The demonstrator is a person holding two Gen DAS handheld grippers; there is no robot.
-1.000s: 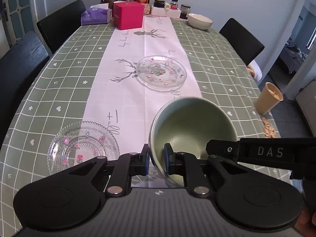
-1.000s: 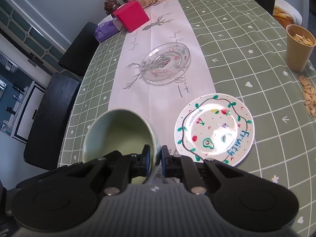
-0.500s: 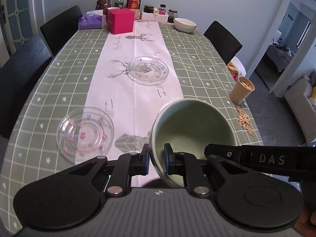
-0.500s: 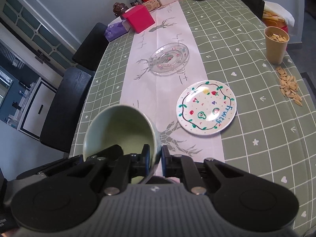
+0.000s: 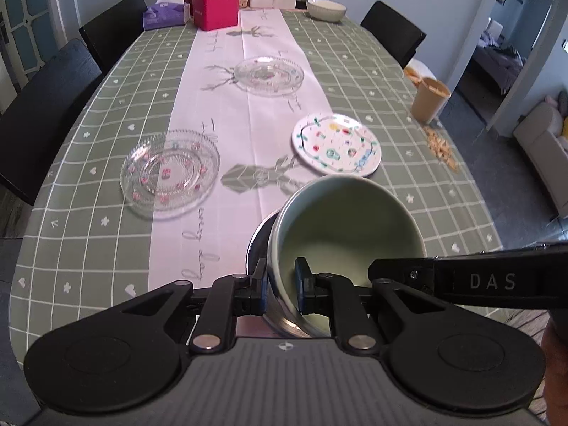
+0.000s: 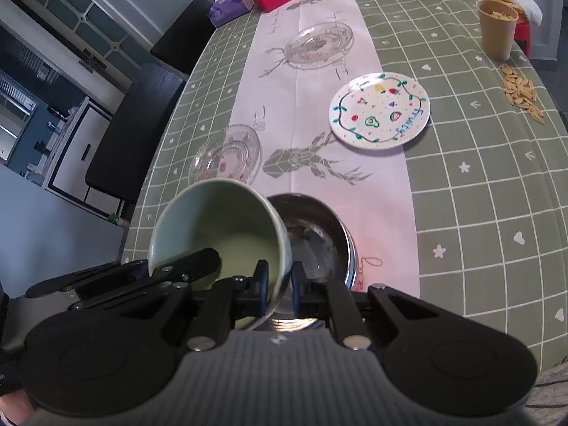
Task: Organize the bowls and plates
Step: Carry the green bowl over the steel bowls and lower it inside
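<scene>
While both grippers clamp opposite sides of one bowl, the scene reads as follows.

Left gripper (image 5: 280,285): its fingers pinch the near-left rim of the green bowl (image 5: 340,227), one finger outside the wall and one inside.
Right gripper (image 6: 278,285): closed on the same green bowl's rim at its right side, one finger inside and one outside; its black body marked "DAS" crosses the right of the left wrist view.
Green bowl: held tilted in the air, mouth facing away from the cameras, over the near end of the table (image 5: 426,113); inside looks bare.
Steel bowl (image 6: 316,234): sits on the white runner (image 5: 227,113) directly below and just right of the green bowl, partly hidden by it.
Painted plate (image 5: 335,145): white with fruit drawings and the word "Fruity", flat on the cloth beyond the green bowl, straddling the runner's right edge.
Near glass plate (image 5: 169,173): clear with small coloured dots, left of the runner's centre.
Far glass plate (image 5: 269,75): on the runner, further up the table.
White bowl (image 5: 326,10): at the far end.
Tan cup (image 5: 429,99): near the right edge, seeds scattered beside it.
Pink box (image 5: 214,9): far end, left of the runner.
</scene>
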